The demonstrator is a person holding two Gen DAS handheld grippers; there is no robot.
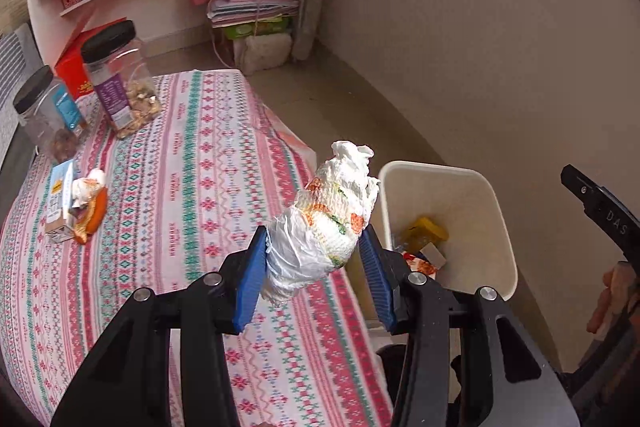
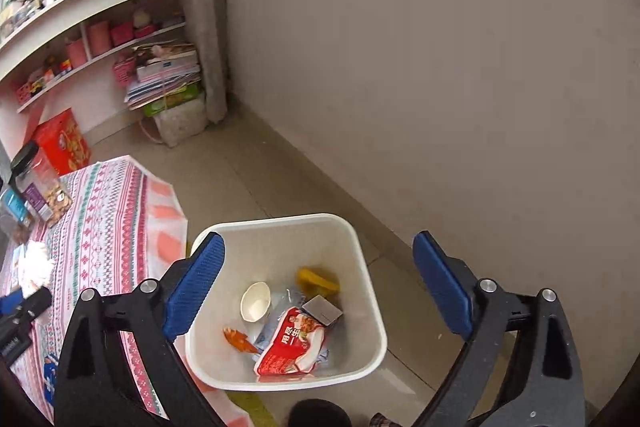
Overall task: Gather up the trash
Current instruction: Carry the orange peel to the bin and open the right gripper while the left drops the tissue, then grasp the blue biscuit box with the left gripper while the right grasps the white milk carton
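Observation:
My left gripper is shut on a crumpled white paper towel with orange and green print, held above the table's right edge, just left of the white trash bin. My right gripper is open and empty, hovering over the same bin, which holds a red wrapper, a paper cup, a yellow item and other scraps. On the table at the left lie a small carton and an orange wrapper with a tissue.
The table has a pink patterned cloth. Two clear jars with black lids stand at its far left, beside a red box. Shelves and a stack of books stand at the back. A beige wall rises right of the bin.

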